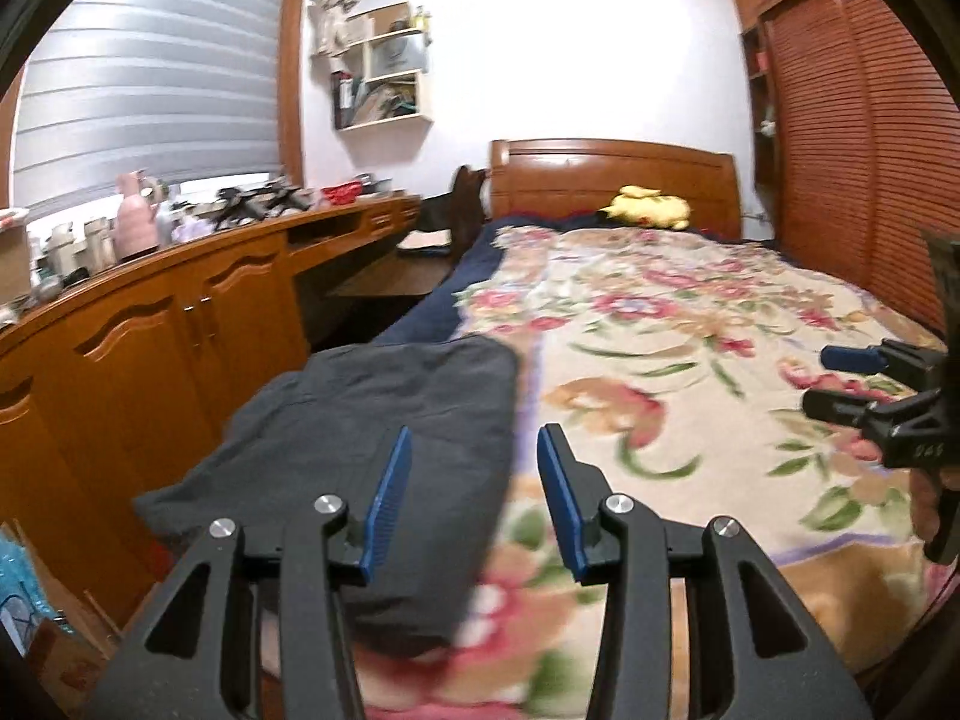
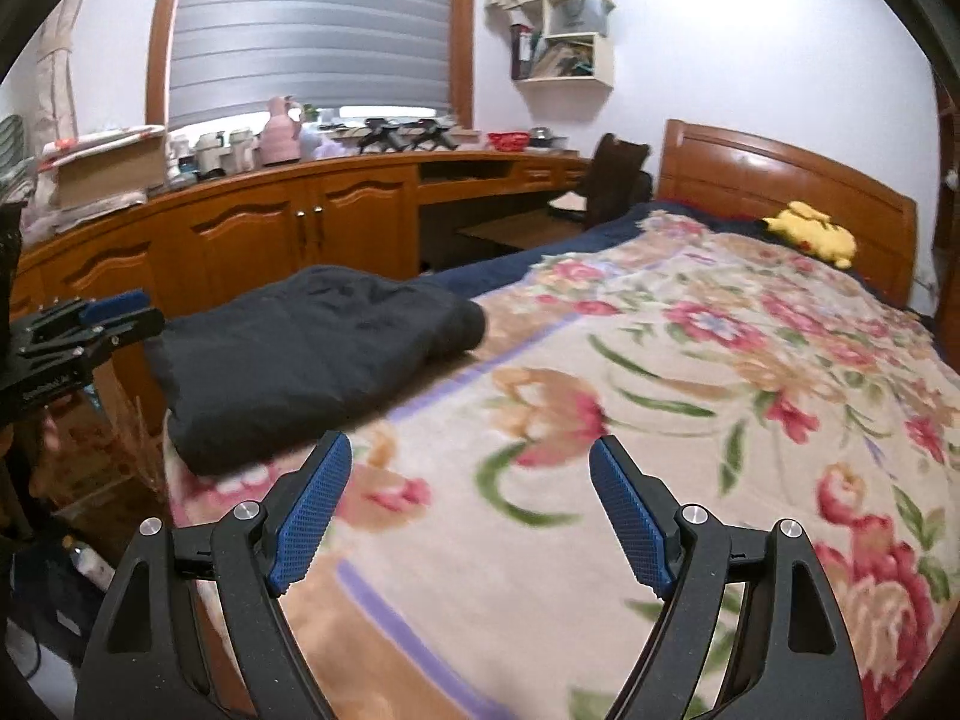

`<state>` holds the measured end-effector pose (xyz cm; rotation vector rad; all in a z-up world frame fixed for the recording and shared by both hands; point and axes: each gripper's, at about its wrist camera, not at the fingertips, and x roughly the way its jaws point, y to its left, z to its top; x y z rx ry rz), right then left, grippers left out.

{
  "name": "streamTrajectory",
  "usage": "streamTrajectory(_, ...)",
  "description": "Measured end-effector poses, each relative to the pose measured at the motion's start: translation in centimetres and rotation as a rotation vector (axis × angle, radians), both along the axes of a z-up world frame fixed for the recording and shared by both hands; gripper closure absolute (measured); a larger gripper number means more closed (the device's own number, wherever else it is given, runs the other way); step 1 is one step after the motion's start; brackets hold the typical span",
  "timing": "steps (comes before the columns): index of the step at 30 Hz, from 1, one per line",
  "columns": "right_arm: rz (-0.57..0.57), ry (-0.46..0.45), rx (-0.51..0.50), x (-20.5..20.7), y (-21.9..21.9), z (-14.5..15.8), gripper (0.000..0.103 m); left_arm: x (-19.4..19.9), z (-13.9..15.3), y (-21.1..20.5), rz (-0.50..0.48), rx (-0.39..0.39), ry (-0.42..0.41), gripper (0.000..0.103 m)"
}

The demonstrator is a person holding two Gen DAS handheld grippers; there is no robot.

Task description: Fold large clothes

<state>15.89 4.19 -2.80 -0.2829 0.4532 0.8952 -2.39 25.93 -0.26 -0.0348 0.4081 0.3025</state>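
A dark grey garment (image 1: 384,438) lies folded into a thick rectangle on the near left part of the bed, on the floral blanket (image 1: 690,360). It also shows in the right wrist view (image 2: 312,354). My left gripper (image 1: 474,450) is open and empty, held above the garment's right edge. My right gripper (image 2: 471,456) is open and empty over the bare blanket (image 2: 690,390), to the right of the garment. The right gripper also shows at the right edge of the left wrist view (image 1: 840,381). The left gripper shows at the left edge of the right wrist view (image 2: 114,312).
A long wooden cabinet (image 2: 258,228) with a cluttered top runs along the bed's left side. A yellow plush toy (image 1: 651,207) lies by the wooden headboard (image 1: 612,180). A louvred wardrobe (image 1: 852,150) stands on the right. Boxes and bags (image 2: 78,456) sit on the floor left of the bed.
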Motion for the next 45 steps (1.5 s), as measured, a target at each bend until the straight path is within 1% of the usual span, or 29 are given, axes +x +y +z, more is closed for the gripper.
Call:
streamTrajectory(3,-0.032,-0.009,0.011,-0.1,-2.5,0.0,0.020,1.1,0.0,-2.8,-0.040,-0.004,0.000,0.061)
streamTrajectory(5,-0.060,-0.012,0.021,-0.2,-4.3,0.0,0.020,1.8,-0.2,-4.7,-0.058,0.011,0.006,0.061)
streamTrajectory(13,-0.172,-0.037,0.043,-0.1,-11.0,-0.5,0.020,5.9,-1.7,-12.7,-0.123,0.037,0.039,0.061)
streamTrajectory(15,-0.210,-0.048,0.038,0.1,-12.5,-0.7,0.020,6.6,-2.0,-14.4,-0.137,0.027,0.039,0.061)
streamTrajectory(18,-0.267,-0.057,0.043,0.5,-14.8,-0.8,0.020,7.9,-2.2,-16.9,-0.184,-0.004,0.035,0.061)
streamTrajectory(23,-0.360,-0.066,0.058,1.2,-18.6,-1.1,0.020,10.5,-2.2,-20.7,-0.237,-0.014,0.036,0.061)
streamTrajectory(31,-0.472,-0.068,0.115,2.5,-24.3,-0.9,0.020,13.5,-1.9,-24.9,-0.300,-0.025,0.019,0.060)
streamTrajectory(34,-0.504,-0.062,0.141,3.3,-26.1,-1.0,0.020,14.3,-2.1,-26.3,-0.327,-0.018,0.023,0.060)
streamTrajectory(39,-0.561,-0.094,0.138,4.0,-27.9,-1.5,0.020,15.1,-2.6,-27.7,-0.346,-0.008,0.022,0.060)
streamTrajectory(45,-0.594,-0.111,0.123,4.4,-29.0,-2.4,0.020,15.4,-2.8,-27.9,-0.339,-0.018,0.008,0.060)
